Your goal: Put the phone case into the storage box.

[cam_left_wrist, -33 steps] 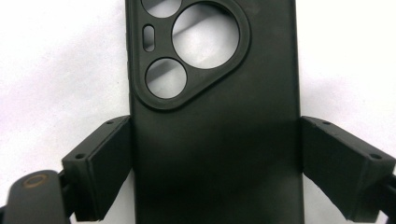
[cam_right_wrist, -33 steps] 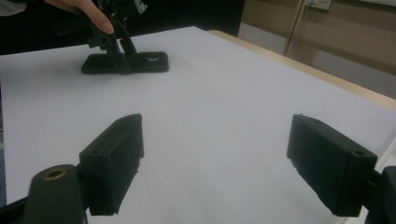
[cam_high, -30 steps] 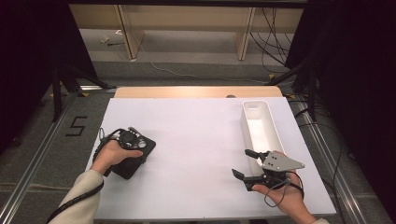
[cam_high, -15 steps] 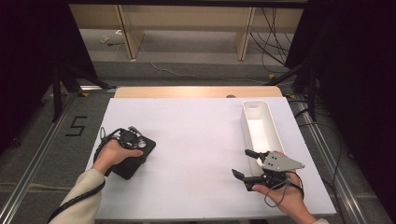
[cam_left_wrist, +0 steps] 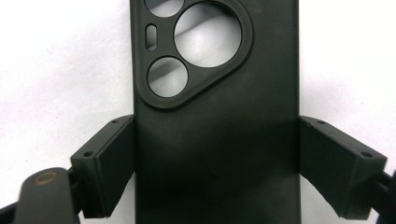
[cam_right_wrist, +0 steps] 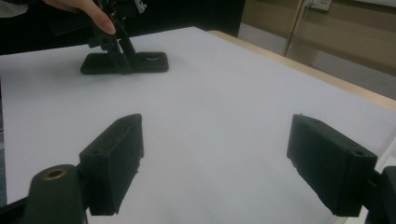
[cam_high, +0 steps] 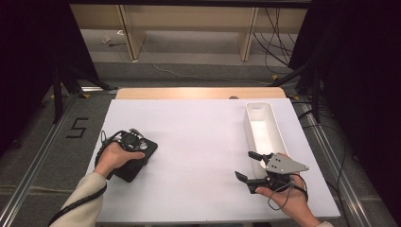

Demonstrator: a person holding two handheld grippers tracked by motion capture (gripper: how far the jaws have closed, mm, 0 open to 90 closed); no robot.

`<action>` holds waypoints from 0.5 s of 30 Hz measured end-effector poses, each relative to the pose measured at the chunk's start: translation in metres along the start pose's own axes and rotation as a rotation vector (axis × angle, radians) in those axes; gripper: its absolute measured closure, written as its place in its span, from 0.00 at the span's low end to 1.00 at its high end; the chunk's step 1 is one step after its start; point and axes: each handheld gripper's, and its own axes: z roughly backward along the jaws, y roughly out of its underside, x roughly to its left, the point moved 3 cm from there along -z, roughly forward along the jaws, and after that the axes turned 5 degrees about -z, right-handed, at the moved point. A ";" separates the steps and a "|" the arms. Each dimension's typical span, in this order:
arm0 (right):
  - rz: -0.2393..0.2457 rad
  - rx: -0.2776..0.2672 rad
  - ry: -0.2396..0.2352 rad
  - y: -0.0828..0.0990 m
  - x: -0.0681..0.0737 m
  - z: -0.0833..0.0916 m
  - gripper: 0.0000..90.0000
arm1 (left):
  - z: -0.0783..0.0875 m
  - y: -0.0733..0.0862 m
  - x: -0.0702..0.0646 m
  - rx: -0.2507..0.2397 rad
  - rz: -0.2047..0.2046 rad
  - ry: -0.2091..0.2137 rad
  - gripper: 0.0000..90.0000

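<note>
Jaws of the left gripper pinch the black phone case by its long edges; it lies flat on the white table at about eight o'clock. Nothing has shifted since a second ago, so the lift seems not yet begun. At four o'clock, the right gripper hovers spread and empty beside the white bin.

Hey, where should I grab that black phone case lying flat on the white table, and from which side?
Take the black rubbery phone case across its two long straight edges, below the camera cut-outs, coming down from above. It lies flat on the white table, so only those edges offer parallel faces. The left tongs already straddle it there, pads right against the edges, so it probably needs only a squeeze.
</note>
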 end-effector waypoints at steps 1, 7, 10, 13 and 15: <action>0.002 0.000 0.000 0.000 0.000 0.000 0.22 | 0.000 0.000 0.000 -0.002 0.001 0.000 0.17; 0.002 -0.001 -0.001 0.000 0.000 0.000 0.22 | 0.004 0.000 -0.001 -0.029 0.002 -0.003 0.17; 0.003 0.000 0.000 0.000 0.000 0.000 0.22 | 0.007 -0.001 -0.001 -0.050 0.008 -0.004 0.17; 0.003 0.000 -0.001 0.000 0.000 0.000 0.22 | 0.011 -0.003 -0.002 -0.072 0.010 -0.004 0.17; 0.001 -0.001 -0.001 0.000 0.000 0.000 0.22 | 0.014 -0.005 -0.004 -0.099 0.014 -0.002 0.17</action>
